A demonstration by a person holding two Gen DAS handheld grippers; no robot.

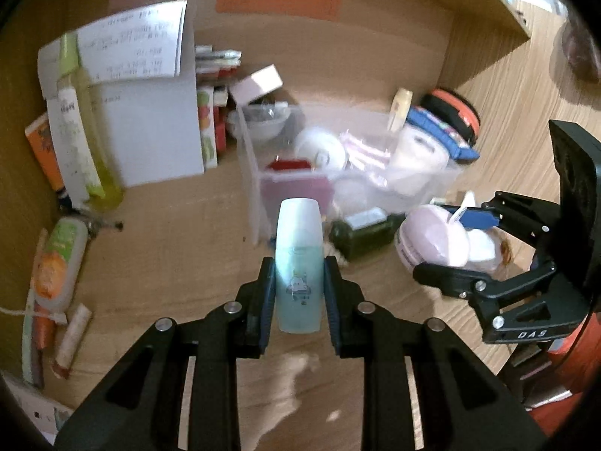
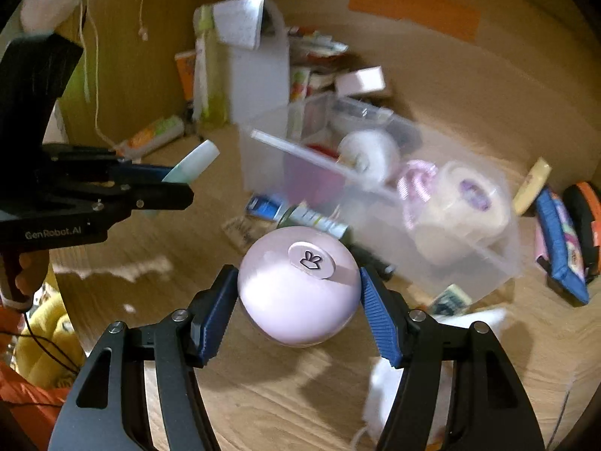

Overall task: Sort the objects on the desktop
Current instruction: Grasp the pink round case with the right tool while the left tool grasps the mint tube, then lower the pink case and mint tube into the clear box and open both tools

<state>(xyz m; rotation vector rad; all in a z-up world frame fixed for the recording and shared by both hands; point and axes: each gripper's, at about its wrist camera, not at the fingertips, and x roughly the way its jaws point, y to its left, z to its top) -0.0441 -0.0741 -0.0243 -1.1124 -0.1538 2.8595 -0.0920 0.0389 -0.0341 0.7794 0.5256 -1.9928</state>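
My left gripper [image 1: 298, 285] is shut on a pale teal bottle [image 1: 298, 263] and holds it above the wooden desk, in front of a clear plastic bin [image 1: 255, 173]. The bottle also shows in the right wrist view [image 2: 195, 163], held by the left gripper [image 2: 176, 184]. My right gripper [image 2: 300, 293] is shut on a round pink jar [image 2: 296, 293] with a small logo on its lid. In the left wrist view that jar [image 1: 432, 240] sits in the right gripper [image 1: 443, 242], to the right of the bottle. The clear bin [image 2: 469, 255] holds tape rolls and other small items.
A dark green bottle [image 1: 360, 233] lies in front of the bin. A tall yellow-green bottle [image 1: 86, 139], a white box and books stand at the back left. An orange tube [image 1: 56, 263] lies at the left. A blue pouch [image 2: 559, 240] lies right of the bin.
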